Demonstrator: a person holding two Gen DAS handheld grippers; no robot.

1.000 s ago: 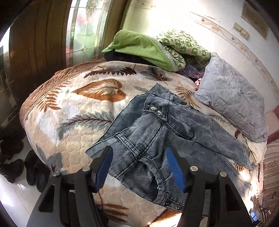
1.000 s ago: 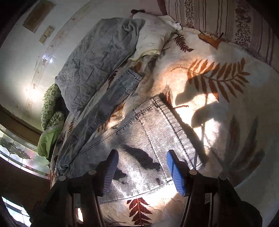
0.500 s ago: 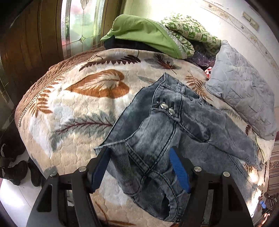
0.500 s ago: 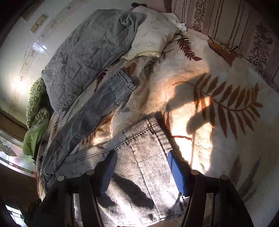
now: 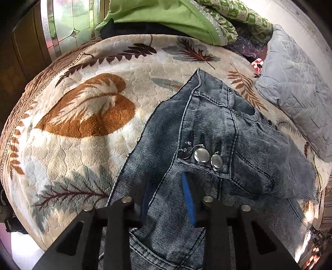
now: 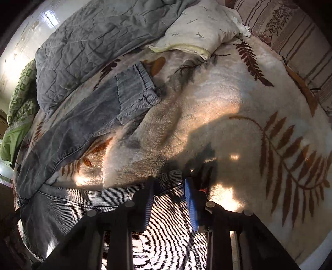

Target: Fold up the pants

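Note:
Grey-blue denim pants [image 5: 217,133] lie crumpled on a leaf-patterned blanket [image 5: 78,116], waistband with two silver buttons [image 5: 207,157] facing me. My left gripper [image 5: 166,197] has closed on the waist fabric just below the buttons. In the right wrist view the near leg hem [image 6: 169,176] sits between the blue pads of my right gripper [image 6: 169,197], which is closed on it. The other leg [image 6: 99,112] stretches away to the left, its hem [image 6: 141,89] lying free.
A grey quilted pillow [image 5: 296,83] and a green cover [image 5: 166,18] lie at the bed's far side. A cream pillow [image 6: 199,27] and grey quilt [image 6: 93,41] lie behind the free leg. A striped headboard [image 6: 290,31] is at the right. The floor [image 5: 20,249] shows lower left.
Both grippers moved down and forward onto the pants and their jaws narrowed from wide open to closed, the left on the waist, the right on the near leg hem.

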